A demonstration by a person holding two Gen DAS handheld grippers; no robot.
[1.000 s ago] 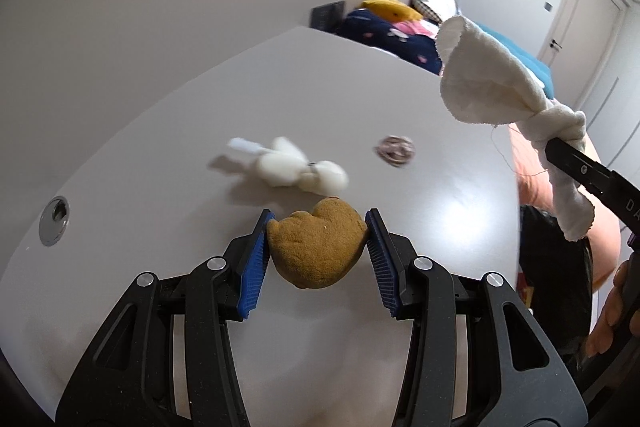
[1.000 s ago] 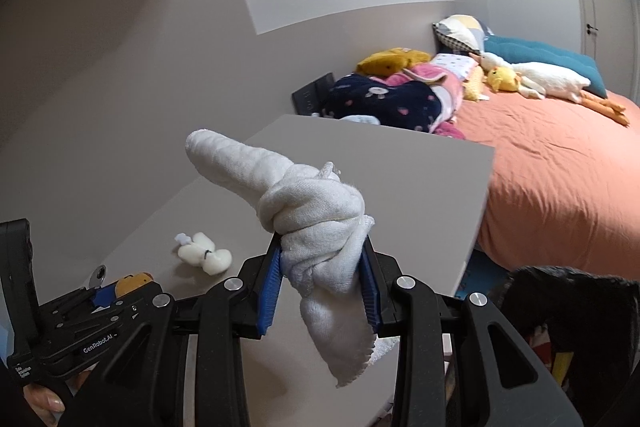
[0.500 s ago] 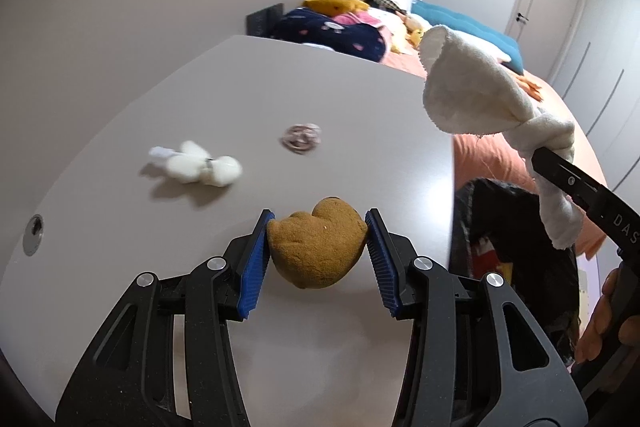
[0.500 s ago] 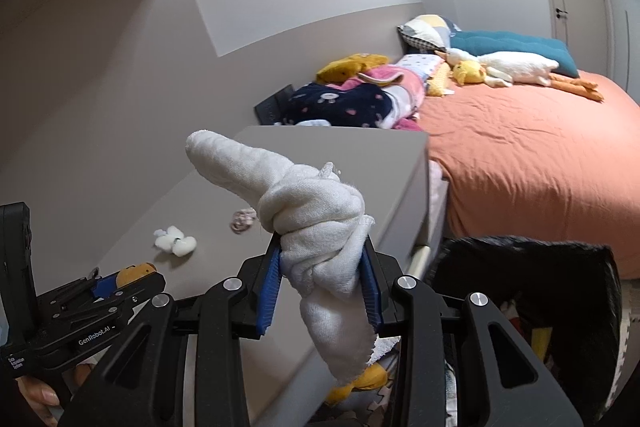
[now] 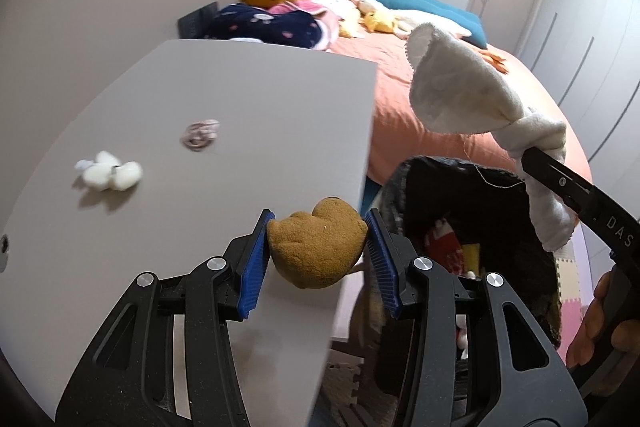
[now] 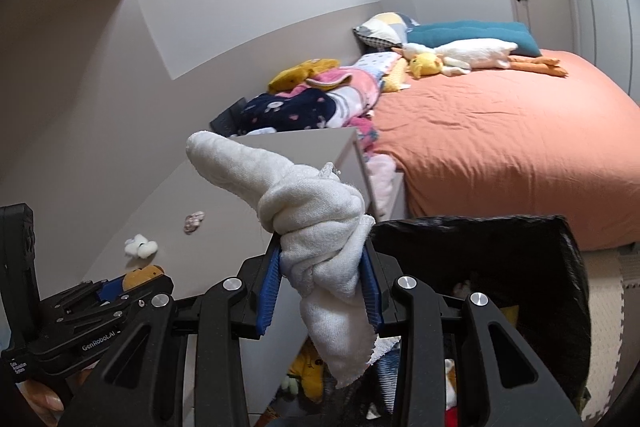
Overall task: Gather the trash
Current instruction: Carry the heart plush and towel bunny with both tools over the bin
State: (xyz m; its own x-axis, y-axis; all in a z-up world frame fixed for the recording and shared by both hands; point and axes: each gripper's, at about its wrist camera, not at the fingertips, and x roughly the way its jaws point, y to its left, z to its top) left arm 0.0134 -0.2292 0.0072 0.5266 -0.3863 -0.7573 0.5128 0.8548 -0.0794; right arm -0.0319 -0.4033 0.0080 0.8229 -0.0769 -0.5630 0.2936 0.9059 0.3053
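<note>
My left gripper (image 5: 317, 251) is shut on a brown plush lump (image 5: 316, 247), held over the right edge of the grey table (image 5: 248, 99). My right gripper (image 6: 322, 275) is shut on a knotted white cloth (image 6: 316, 227), whose free end (image 5: 452, 87) sticks up in the left wrist view. A bin lined with a black bag (image 6: 500, 267) stands on the floor beside the table, just right of both grippers, with colourful items inside. On the table lie a white fluffy wad (image 5: 110, 175) and a small pinkish crumpled scrap (image 5: 200, 135).
A bed with an orange cover (image 6: 500, 139) lies behind the bin, piled with pillows, clothes and plush toys (image 6: 460, 57). Foam floor mats (image 5: 570, 291) show right of the bin. A person's hand (image 5: 604, 323) holds the right gripper. White doors stand at the far wall.
Both grippers have moved to the right, from over the table's middle to its right edge, each still gripping its item. The black bin has come into full view.
</note>
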